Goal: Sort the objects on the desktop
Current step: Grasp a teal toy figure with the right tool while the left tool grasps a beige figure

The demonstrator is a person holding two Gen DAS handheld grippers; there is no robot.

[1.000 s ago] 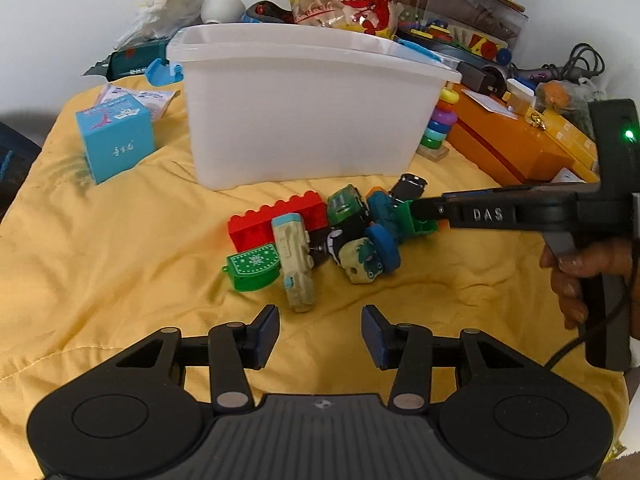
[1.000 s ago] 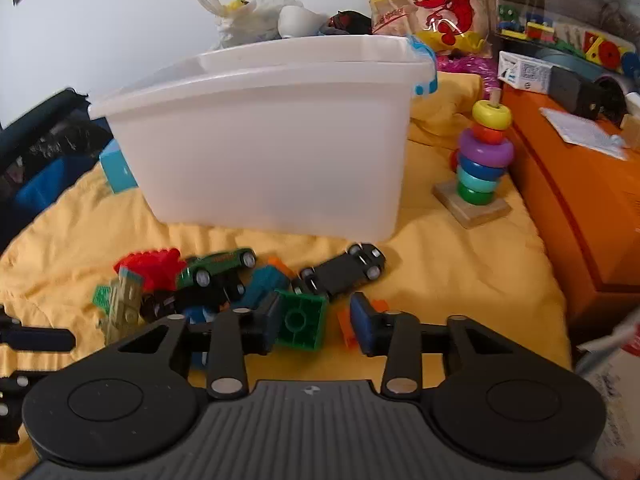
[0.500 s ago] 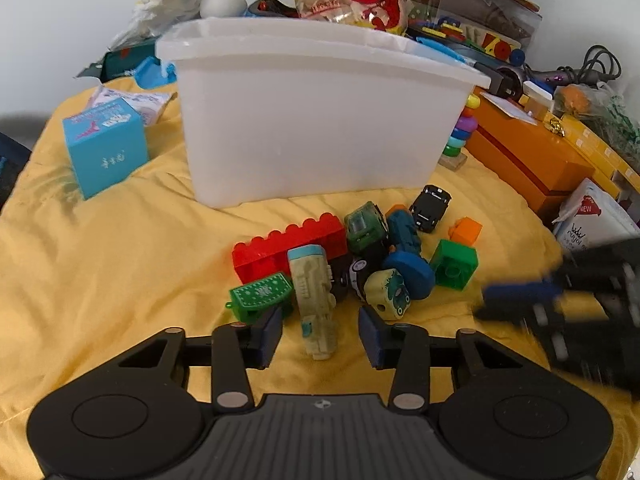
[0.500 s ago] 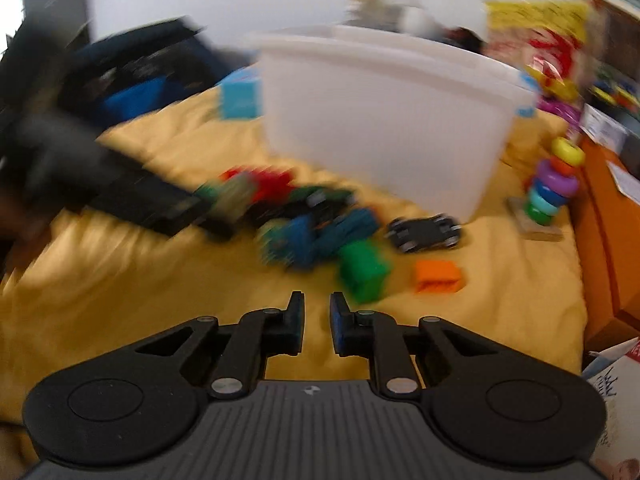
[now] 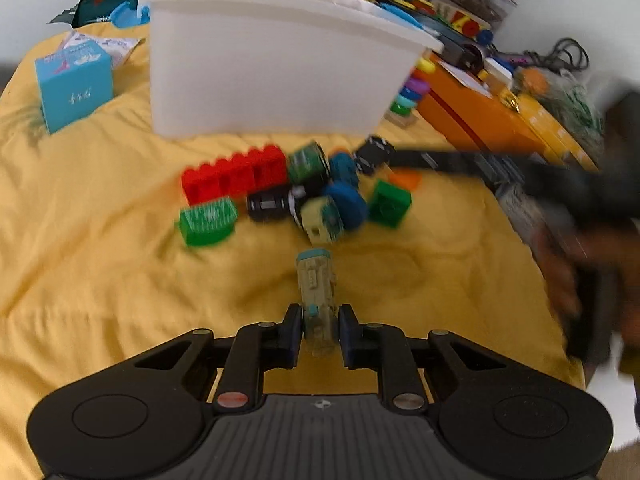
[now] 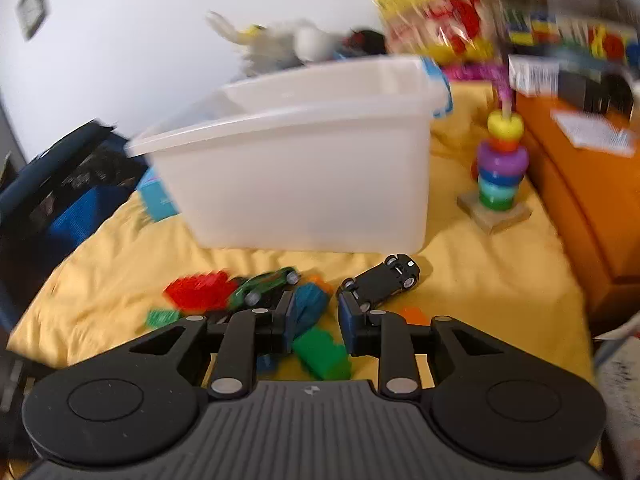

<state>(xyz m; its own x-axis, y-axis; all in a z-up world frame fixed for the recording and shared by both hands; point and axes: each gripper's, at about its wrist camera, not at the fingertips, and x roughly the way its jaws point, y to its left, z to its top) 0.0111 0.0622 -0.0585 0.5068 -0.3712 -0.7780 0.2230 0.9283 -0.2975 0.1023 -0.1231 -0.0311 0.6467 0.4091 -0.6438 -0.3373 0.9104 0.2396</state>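
Left gripper (image 5: 319, 332) clamped on the beige toy train (image 5: 316, 288), lifted clear of the toy pile (image 5: 296, 188); right gripper (image 6: 313, 318) jaws apart, empty, low over the black car (image 6: 380, 280)
Risk: train was held by its tail end only, nose cantilevered out, so it could pivot or slip on the way over the white bin (image 5: 272, 60) rim; both views were motion-blurred, so a fast swing would make that worse

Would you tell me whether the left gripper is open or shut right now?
Shut on the beige toy train: the left gripper has both fingers pressed against its sides.
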